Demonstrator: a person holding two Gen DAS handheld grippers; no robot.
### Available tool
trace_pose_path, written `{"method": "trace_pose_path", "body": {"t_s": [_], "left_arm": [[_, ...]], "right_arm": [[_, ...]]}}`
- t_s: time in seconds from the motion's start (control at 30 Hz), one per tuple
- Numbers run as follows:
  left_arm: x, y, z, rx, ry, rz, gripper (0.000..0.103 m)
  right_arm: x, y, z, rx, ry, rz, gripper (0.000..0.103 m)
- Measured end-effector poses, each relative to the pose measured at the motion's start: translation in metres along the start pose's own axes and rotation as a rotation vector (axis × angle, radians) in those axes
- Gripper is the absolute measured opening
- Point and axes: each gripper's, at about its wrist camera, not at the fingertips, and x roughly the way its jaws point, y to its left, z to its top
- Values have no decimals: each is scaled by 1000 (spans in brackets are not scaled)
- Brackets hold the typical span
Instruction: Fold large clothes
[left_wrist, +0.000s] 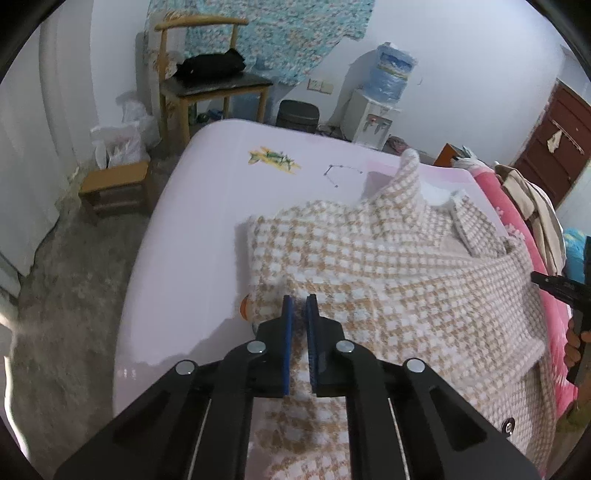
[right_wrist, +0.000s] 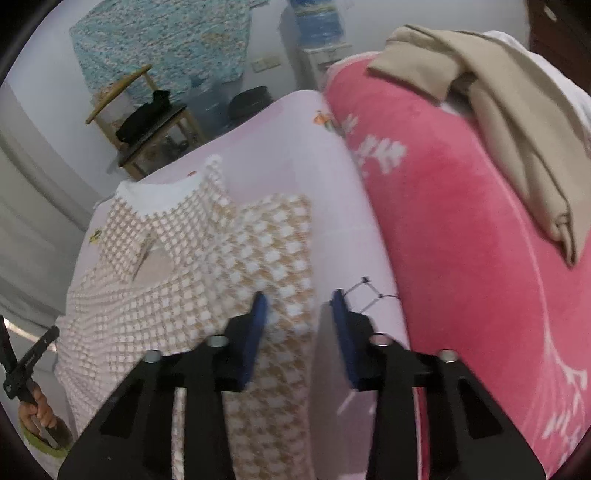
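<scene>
Left gripper (left_wrist: 300, 301) fingers pinching houndstooth coat (left_wrist: 388, 266) edge | right gripper (right_wrist: 299, 306) fingers spread, straddling coat's edge on bed (left_wrist: 207, 206) | risk: thin pinch slips, fold skews

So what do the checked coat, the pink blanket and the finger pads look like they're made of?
Checked coat: thick woven, tweed-like wool or blend, matte; coarse tan-and-white houndstooth weave, holds stiff folds. Pink blanket: plush fleece, likely synthetic; soft fuzzy nap. Pads on the fingers: blue, probably rubber or foam; dull finish, exact material unclear.

A tan-and-white houndstooth check is borne by the coat (left_wrist: 388, 266). The sheet (left_wrist: 207, 206) is coloured pale pink, the blanket (right_wrist: 461, 221) deep pink with white motifs. Blue pads (left_wrist: 287, 332) are seen.
</scene>
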Motion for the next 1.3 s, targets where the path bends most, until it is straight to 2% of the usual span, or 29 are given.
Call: {"method": "trace_pose_path", "body": {"t_s": [0.1,0.27,0.33,0.4,0.47,0.53,0.6,0.73,0.8,0.87,0.93,1.03,1.1,1.13,1.17,1.23,1.3], "left_arm": [[-7,-8,8,30,-33,-4,4],[-30,-20,33,35,-162,-77,4],[-30,-22,40,40,-188,-82,4],[-15,-18,42,28,-156,-60,4],[9,-8,36,11,-71,-3,4],[29,5,24,-14,-4,8,4],[35,13,15,-34,4,-9,4],[38,19,11,-63,-13,-36,5],[39,14,13,-41,-16,-19,5],[39,13,11,-32,-15,-12,5],[36,14,11,-33,-13,-8,8],[17,12,8,-28,-63,-9,11],[-7,6,2,16,-144,-39,14],[-13,4,-1,29,-160,-53,16],[-19,-2,-4,56,-174,-77,17],[-18,-11,-6,94,-163,-96,17],[-2,-22,-7,127,-105,-82,18]], "right_arm": [[-9,6,-2,-29,-59,-8,5],[-23,-6,-5,36,-139,13,1],[-23,-14,-6,65,-152,4,0],[-24,-23,-5,91,-171,-23,0],[-23,-36,-2,136,-163,-6,0],[-20,-44,0,161,-150,12,0],[-20,-44,0,153,-150,7,0],[-24,-32,-2,108,-141,2,10],[-24,-19,-2,63,-133,20,44],[-20,-3,-1,7,-116,16,56],[-9,11,1,-44,-81,-27,57],[-2,16,5,-49,-78,-89,57],[-7,22,7,-62,-111,-98,52],[-11,28,7,-85,-133,-93,47],[-12,34,6,-116,-141,-86,39],[-11,55,1,-229,-152,-90,33],[0,75,-5,-348,-133,-126,17]]}}
